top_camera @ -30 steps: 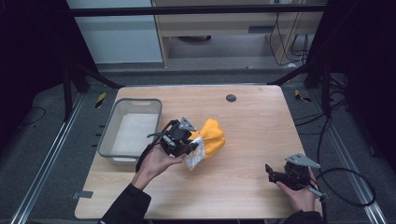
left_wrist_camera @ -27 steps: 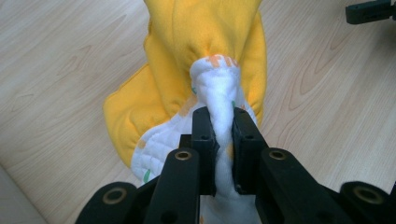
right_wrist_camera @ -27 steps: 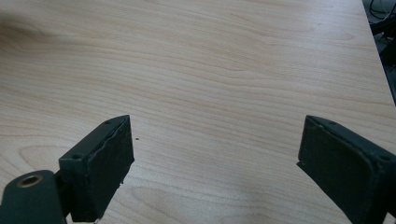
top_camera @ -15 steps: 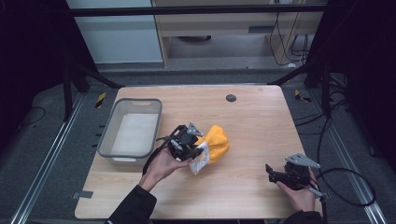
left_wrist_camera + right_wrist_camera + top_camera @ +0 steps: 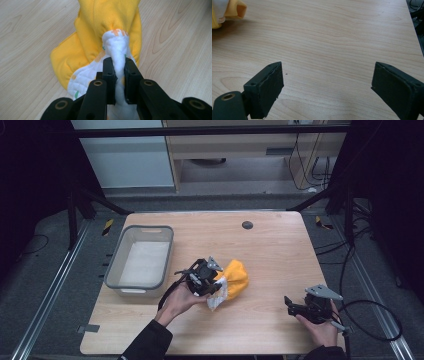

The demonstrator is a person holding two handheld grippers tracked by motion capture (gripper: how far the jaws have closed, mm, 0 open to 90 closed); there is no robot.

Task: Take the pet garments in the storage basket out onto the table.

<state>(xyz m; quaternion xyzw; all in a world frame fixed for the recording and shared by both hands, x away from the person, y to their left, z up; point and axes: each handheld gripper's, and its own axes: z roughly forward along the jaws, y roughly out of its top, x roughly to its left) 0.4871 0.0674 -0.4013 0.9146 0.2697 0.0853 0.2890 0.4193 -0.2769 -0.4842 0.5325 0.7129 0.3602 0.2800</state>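
High view: left gripper [image 5: 212, 281] fingers pinch the white quilted fold of the yellow cloth [image 5: 237, 276] mid-worktop [image 5: 280, 250], cloth bunched just far-right of them, right gripper [image 5: 295, 307] wide open, near-right, well apart.

Bare tabletop [image 5: 270, 250] lies open between the yellow-and-white cloth [image 5: 234, 279] at centre and the right claw [image 5: 292, 306] near the front right corner. The grey plastic bin [image 5: 141, 262] blocks the left side, just beside the cloth. A small dark disc [image 5: 247, 225] sits toward the far edge.
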